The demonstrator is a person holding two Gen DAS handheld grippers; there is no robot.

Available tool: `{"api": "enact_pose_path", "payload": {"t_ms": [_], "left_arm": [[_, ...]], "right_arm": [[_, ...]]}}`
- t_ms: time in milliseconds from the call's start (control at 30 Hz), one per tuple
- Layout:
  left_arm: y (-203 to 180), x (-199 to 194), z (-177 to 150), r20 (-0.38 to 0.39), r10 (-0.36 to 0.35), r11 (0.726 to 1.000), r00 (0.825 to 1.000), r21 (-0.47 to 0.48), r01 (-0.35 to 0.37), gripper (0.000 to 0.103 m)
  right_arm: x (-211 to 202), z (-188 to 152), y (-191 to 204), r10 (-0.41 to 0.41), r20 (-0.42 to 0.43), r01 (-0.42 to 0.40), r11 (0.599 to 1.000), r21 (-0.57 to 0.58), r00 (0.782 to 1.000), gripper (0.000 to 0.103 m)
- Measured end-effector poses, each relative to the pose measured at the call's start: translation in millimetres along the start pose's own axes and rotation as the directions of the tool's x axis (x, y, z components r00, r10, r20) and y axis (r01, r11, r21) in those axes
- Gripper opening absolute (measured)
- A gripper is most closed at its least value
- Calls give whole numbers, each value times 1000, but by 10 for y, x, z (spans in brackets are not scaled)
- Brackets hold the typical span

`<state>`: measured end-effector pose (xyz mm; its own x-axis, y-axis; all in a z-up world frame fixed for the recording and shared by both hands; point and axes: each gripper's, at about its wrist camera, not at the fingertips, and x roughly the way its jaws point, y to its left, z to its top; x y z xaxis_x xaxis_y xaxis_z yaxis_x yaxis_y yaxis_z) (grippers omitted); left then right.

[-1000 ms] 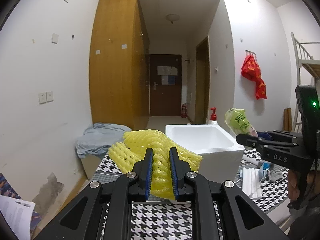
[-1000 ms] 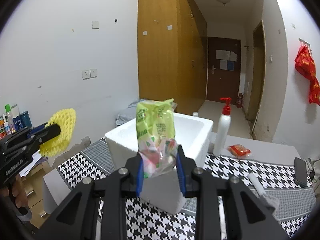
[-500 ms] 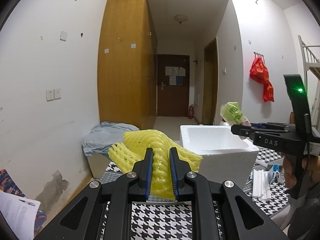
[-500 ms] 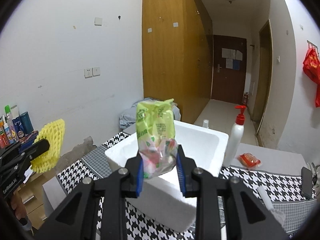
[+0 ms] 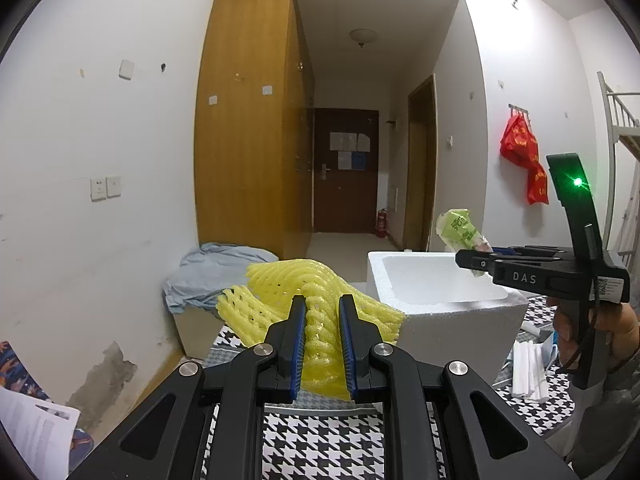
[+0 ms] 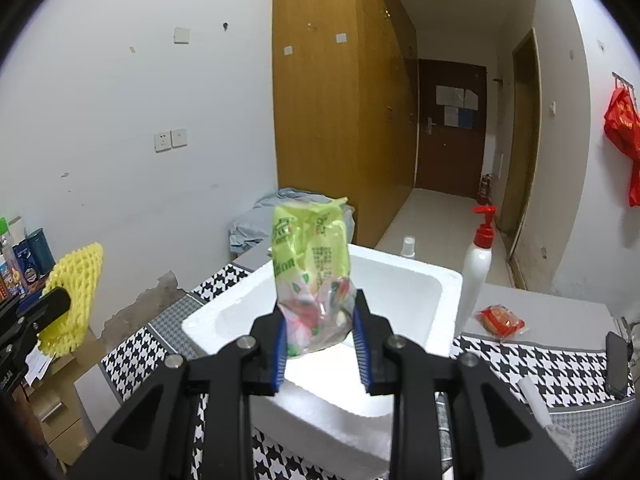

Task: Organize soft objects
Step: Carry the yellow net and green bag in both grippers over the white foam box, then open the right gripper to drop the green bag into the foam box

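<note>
both items lifted, none boxed. left gripper clamps yellow foam fruit net, frame centre; right gripper clamps green snack bag above empty white foam box. drop-offs remain.

a lived-in dorm-style room in a home: a tall wooden wardrobe lines the white wall beside a short hallway ending in a dark entry door with papers taped on it. a metal bunk bed ladder rises at the right, red bags hang from a wall hook, and a table with houndstooth cloth carries a pump bottle near its far edge.
</note>
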<state>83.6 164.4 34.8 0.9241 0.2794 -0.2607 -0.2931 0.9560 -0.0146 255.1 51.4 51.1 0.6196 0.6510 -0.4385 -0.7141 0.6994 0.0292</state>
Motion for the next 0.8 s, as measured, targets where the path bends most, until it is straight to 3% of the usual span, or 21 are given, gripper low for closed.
{"api": "enact_pose_path", "payload": {"t_ms": [100, 167, 233, 400, 800], "left_arm": [[23, 22, 2, -2, 0, 1000, 1000, -5, 0, 18], [25, 26, 10, -1, -1, 1000, 1000, -7, 1, 18], [24, 25, 9, -1, -1, 1000, 1000, -7, 1, 18], [48, 28, 19, 3, 7, 1000, 1000, -15, -7, 18], [-5, -2, 59, 9, 4, 1000, 1000, -7, -4, 18]], "right_arm": [[52, 6, -16, -13, -12, 13, 1000, 2, 1000, 36], [87, 9, -34, -24, -25, 24, 1000, 6, 999, 50], [84, 15, -38, -28, -23, 28, 1000, 11, 999, 72], [-9, 23, -15, -40, 23, 40, 999, 4, 999, 97], [-207, -17, 30, -16, 63, 18, 999, -33, 998, 98]]}}
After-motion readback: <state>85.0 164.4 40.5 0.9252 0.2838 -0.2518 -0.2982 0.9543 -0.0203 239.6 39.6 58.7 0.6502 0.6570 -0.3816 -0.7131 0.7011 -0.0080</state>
